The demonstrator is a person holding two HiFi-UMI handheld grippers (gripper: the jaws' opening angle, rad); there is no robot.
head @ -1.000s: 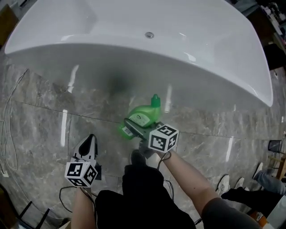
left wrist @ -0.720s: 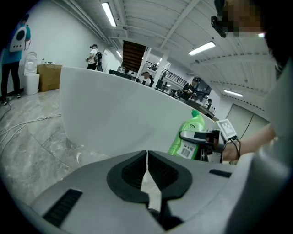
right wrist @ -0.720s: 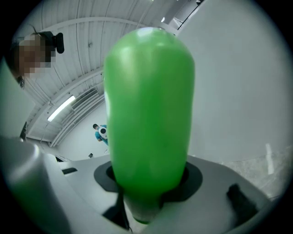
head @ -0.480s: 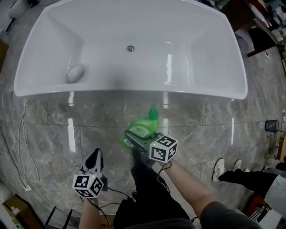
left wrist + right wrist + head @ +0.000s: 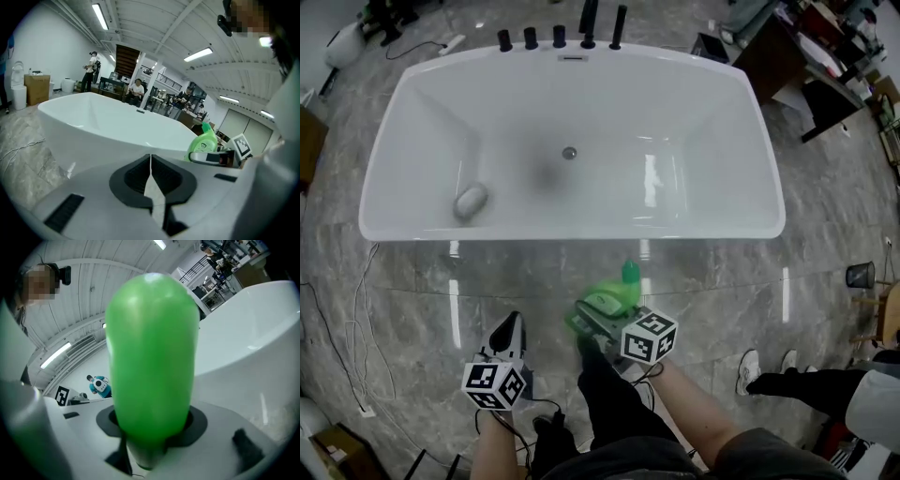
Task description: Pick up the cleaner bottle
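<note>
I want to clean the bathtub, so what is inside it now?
A grey rounded object lies near the bathtub's left end, and the drain sits mid-floor. Nothing covers the interior.

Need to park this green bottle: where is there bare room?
Free for the green bottle: the bathtub bottom right of the drain, and the marble floor along its near rim. Crowded: grey lump in the tub's left end, cables on the left floor.

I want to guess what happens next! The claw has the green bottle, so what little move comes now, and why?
Probably carry it slightly forward, toward the bathtub rim. The right claw is clamped on the green bottle, off the floor, so the pickup looks done; the left claw is shut and empty.
</note>
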